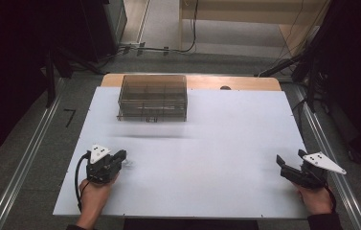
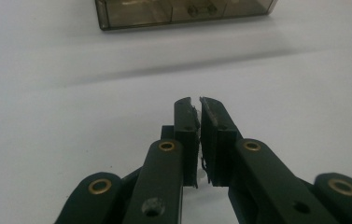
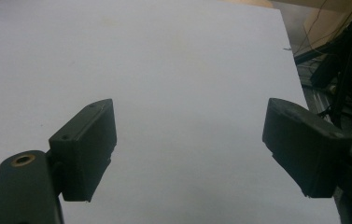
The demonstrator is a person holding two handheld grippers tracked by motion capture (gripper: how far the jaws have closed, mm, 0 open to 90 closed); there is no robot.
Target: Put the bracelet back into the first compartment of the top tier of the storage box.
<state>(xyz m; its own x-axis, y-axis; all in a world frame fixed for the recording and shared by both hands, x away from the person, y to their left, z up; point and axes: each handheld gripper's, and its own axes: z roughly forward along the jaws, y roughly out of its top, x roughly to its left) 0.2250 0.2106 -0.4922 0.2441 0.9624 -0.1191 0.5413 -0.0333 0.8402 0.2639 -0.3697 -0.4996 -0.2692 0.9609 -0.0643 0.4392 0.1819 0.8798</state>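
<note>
1. Resting at the near left part of the white table [image 1: 216, 158], the left gripper [image 1: 119, 157] is held by the person's left hand [image 1: 94, 194], and a black cable [image 1: 78, 179] loops beside it.
2. In the left gripper view, the jaws of the left gripper [image 2: 195, 103] are pressed almost together, with only a thin slit between the tips. Something small and pale sits in that slit lower down, but I cannot tell what it is.
3. In the high view a small pale spot lies on the table just beside the tips of the left gripper; it is too small to name.
4. The right gripper [image 1: 290, 160] is at the near right edge of the table, held by the right hand [image 1: 317, 199], with its grey three-cornered plate [image 1: 324, 162] on top.
5. In the right gripper view, the jaws of the right gripper [image 3: 190, 135] are spread wide apart, and only the bare white table shows between them.
6. A smoky transparent box [image 1: 152, 97] with inner compartments stands at the far side of the table, left of the middle, well apart from both grippers.
7. In the left gripper view the near wall of this box [image 2: 183, 11] appears at the top, straight ahead of the jaws.
8. The box looks closed, and its contents I cannot make out.
</note>
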